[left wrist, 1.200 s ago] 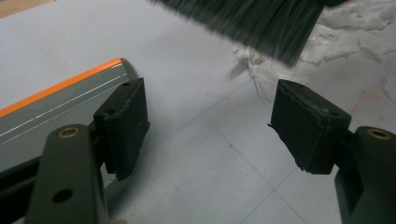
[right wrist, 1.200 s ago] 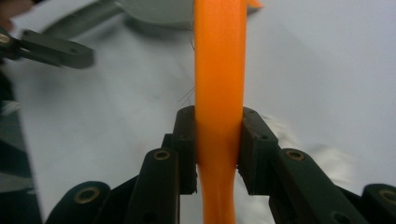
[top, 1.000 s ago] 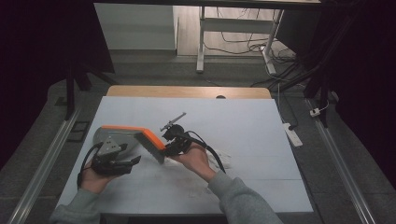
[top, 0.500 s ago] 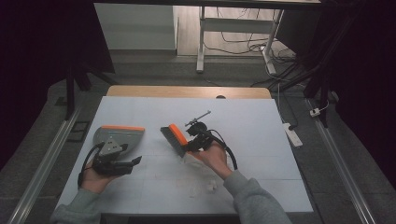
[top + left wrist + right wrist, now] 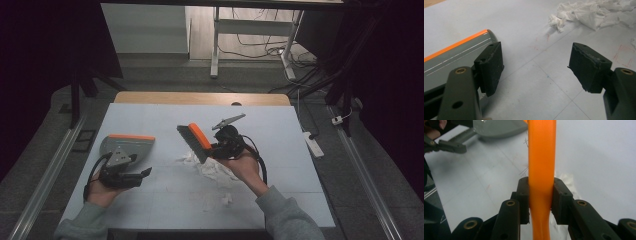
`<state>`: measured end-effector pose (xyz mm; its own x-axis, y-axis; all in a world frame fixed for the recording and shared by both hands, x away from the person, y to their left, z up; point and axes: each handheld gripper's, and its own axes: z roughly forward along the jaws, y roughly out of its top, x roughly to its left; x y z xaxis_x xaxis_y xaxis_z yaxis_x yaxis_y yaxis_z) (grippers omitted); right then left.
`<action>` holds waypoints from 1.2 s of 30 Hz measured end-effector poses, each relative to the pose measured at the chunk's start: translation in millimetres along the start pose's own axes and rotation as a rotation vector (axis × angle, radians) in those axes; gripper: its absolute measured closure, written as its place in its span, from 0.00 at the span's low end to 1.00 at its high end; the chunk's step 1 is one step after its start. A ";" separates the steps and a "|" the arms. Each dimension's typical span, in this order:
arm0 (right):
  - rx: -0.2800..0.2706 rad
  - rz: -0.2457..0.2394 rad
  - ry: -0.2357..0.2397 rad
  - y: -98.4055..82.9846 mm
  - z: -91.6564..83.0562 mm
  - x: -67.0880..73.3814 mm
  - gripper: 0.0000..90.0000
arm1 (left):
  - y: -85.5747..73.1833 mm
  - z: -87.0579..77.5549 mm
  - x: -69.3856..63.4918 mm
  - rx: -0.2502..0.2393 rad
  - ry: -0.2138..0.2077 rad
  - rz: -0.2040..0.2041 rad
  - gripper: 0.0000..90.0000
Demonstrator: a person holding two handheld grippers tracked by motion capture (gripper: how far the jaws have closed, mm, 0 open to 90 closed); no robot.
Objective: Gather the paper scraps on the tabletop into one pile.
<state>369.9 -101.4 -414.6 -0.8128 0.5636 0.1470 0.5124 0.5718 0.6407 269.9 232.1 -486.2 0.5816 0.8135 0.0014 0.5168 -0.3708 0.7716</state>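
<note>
A: Where's the brush [image 5: 194, 142]?
B: We see it mid-table, lifted, pinched by the right gripper [image 5: 541, 197] on its orange handle, bristle end slanting toward the far-left corner.
A: And the left gripper [image 5: 536, 62]?
B: Spread wide, empty, beside the dustpan [image 5: 128, 146] near the left edge.

Orange-handled brush [image 5: 195, 142] tilted above crumpled tissue [image 5: 212, 170]; grey dustpan [image 5: 131, 146] rests well apart.

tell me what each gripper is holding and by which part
The right gripper clamps the brush by its orange handle. The left gripper holds nothing, jaws open beside the dustpan.
</note>
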 end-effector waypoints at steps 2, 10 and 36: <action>0.002 0.009 0.013 -2.8 3.2 -1.7 0.78 | 0.4 0.5 -0.6 0.002 0.001 0.003 0.32; -0.010 0.071 0.106 17.8 63.3 1.8 0.79 | 0.2 2.1 -1.6 0.013 0.003 0.012 0.31; -0.018 0.069 0.009 -8.0 3.1 -23.5 0.79 | 0.1 4.3 -2.0 0.024 0.001 0.019 0.31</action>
<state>385.7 -117.3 -425.6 -0.7782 0.5959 0.1982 0.5623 0.5206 0.6425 271.5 228.5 -488.8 0.5909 0.8066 0.0166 0.5204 -0.3968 0.7562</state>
